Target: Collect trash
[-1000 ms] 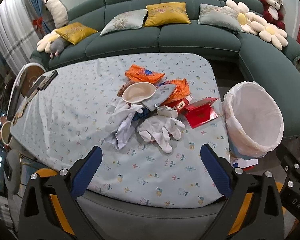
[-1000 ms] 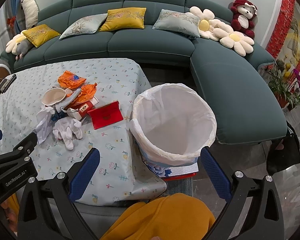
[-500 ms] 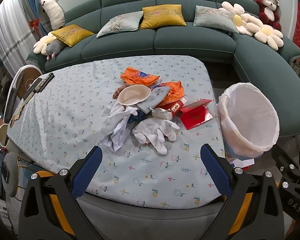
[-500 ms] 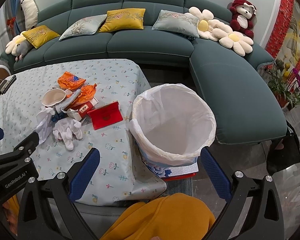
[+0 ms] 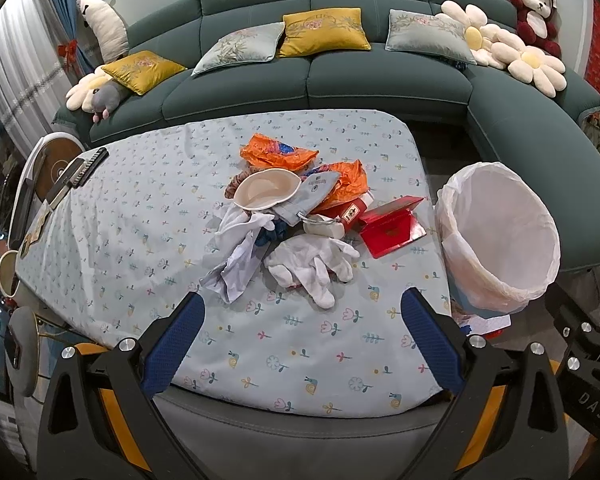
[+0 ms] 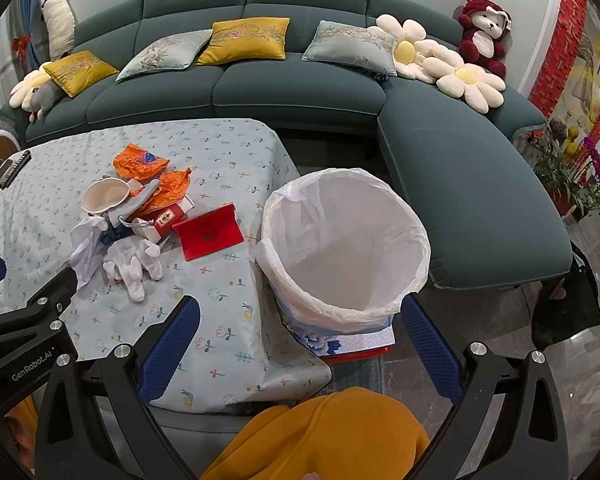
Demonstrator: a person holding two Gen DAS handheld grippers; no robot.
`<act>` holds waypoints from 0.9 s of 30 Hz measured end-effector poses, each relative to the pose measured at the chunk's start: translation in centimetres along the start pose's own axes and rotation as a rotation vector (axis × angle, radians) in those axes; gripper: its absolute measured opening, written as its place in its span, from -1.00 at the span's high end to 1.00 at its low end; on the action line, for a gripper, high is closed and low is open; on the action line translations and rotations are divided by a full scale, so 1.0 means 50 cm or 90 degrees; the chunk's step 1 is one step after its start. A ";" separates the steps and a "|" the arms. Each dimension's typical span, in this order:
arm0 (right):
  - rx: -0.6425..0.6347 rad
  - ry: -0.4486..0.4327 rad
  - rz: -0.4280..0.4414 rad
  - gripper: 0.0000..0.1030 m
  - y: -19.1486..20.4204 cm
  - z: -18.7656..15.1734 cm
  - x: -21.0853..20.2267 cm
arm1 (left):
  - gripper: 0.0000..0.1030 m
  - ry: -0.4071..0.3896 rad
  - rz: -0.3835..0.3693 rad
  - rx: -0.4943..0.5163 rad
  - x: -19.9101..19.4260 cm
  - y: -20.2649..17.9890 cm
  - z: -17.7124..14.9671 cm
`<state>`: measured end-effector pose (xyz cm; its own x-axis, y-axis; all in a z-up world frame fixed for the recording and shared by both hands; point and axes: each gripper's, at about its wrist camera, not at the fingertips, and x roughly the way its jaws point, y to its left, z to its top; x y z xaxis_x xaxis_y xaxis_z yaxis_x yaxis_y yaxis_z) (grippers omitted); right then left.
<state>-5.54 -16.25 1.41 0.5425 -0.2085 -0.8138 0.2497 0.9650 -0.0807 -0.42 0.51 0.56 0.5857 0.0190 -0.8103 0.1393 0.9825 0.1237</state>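
Both grippers' jaws gape empty, trash pile (image 5: 296, 216) well ahead of them.

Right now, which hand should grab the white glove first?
Probably the left. The left gripper is open and points straight at the glove, which lies just ahead of it. The right gripper, also open, faces the bin, with the glove off to its side.

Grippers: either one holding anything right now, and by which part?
Nothing held. Left gripper and right gripper both hang open and empty; the white gloves and the other trash lie untouched on the table.
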 end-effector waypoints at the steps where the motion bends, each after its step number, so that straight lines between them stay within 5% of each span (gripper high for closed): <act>1: -0.001 0.000 -0.001 -0.87 0.002 -0.001 0.001 | -0.83 0.000 -0.001 0.000 0.001 -0.001 0.000; 27: -0.001 -0.001 -0.003 -0.87 -0.005 0.004 0.002 | -0.83 0.000 0.003 0.006 0.002 -0.005 0.007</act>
<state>-5.41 -16.52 1.47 0.5423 -0.2138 -0.8125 0.2513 0.9641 -0.0859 -0.12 0.22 0.65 0.5862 0.0232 -0.8099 0.1439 0.9807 0.1322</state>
